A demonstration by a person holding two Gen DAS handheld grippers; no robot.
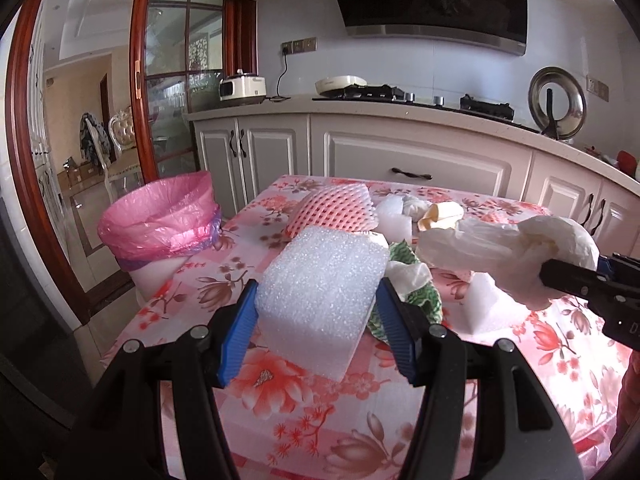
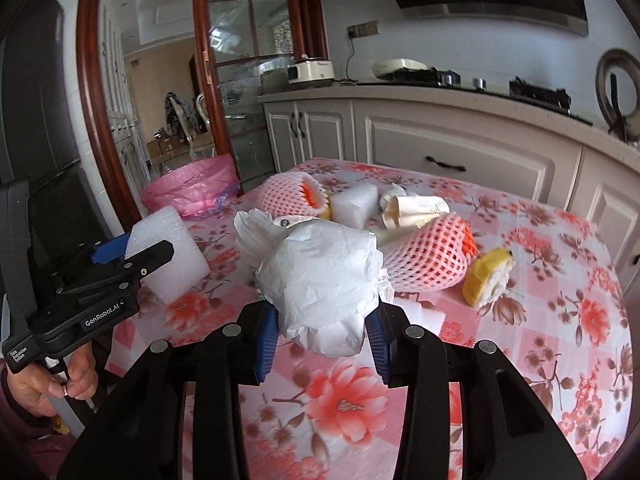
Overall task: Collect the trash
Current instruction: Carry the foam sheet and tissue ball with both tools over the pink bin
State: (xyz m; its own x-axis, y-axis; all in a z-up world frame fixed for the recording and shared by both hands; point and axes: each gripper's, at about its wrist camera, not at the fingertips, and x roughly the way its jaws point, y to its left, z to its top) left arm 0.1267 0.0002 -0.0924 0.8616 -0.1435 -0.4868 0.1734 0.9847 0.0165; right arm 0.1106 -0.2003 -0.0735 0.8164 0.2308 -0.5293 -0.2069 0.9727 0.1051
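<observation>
Blue fingers (image 1: 256,312) of the left gripper (image 1: 318,320) clamp a white foam block (image 1: 320,292) by its flat sides, above the flowered desk (image 1: 320,420). Beside it, the right gripper (image 2: 320,336) pinches a crumpled white bag (image 2: 320,280), soft and slippery, best gripped at its bunched middle. Both look feather-light; the pink-lined bin (image 1: 160,220) waits off the desk's far left corner.

The tablecloth (image 1: 304,412) is pink-and-white checked with red and brown flowers. The foam block (image 1: 320,296) is white, the crumpled plastic bag (image 2: 324,280) white, the fruit net sleeves (image 2: 424,256) pink mesh, the bin liner (image 1: 160,216) translucent pink by the table's left edge, the peel (image 2: 486,276) yellow, the gripper pads (image 1: 240,328) blue
</observation>
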